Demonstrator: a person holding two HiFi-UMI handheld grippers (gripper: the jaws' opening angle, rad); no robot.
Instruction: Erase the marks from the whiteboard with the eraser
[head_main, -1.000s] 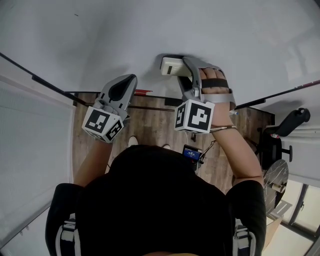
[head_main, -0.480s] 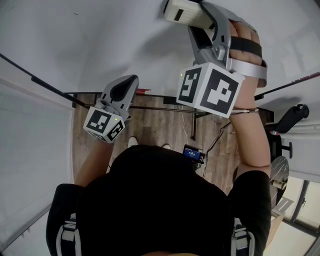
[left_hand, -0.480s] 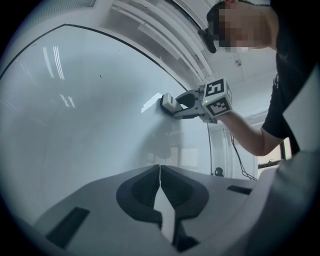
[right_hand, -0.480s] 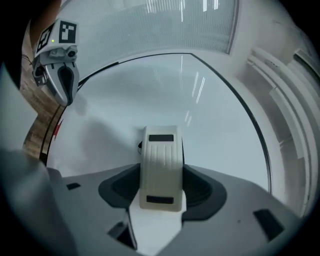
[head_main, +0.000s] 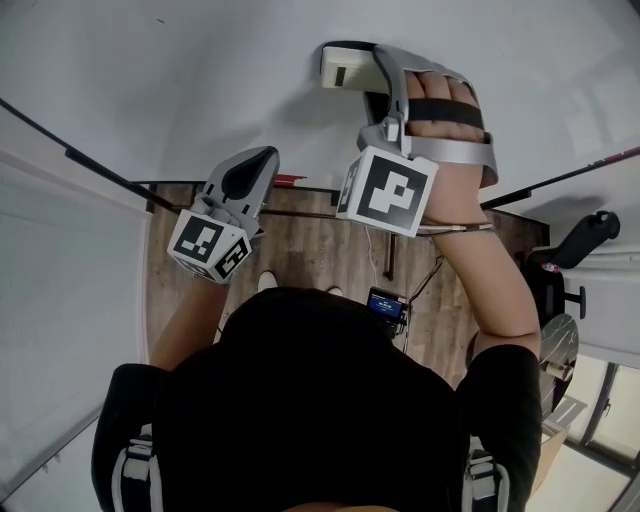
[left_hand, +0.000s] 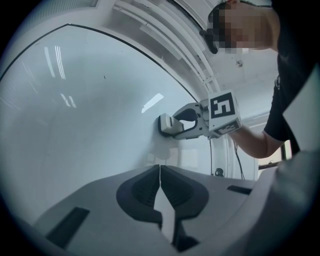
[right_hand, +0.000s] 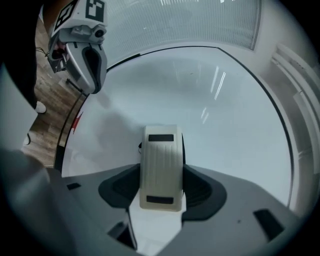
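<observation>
Since half a second ago the right gripper (head_main: 372, 68) has slid back down the whiteboard (head_main: 180, 90) with the eraser (head_main: 340, 70). The eraser now sits lower on the white surface than it did then, though higher than a second ago. The gripper's jaws are clamped on the two long sides of the beige eraser, whose ribbed back faces away from the board. The eraser's face lies flat against the board, well up from the board's lower edge. The left gripper (head_main: 258, 165) has stayed where it was, just above that lower edge, to the left of the eraser and apart from it. Its jaws are pressed together with nothing between them, tips towards the board; whether they touch it cannot be told. A red marker (head_main: 286, 183) lies along the lower edge, just beside the left gripper. Below the edge shows a wooden floor (head_main: 310, 250).
</observation>
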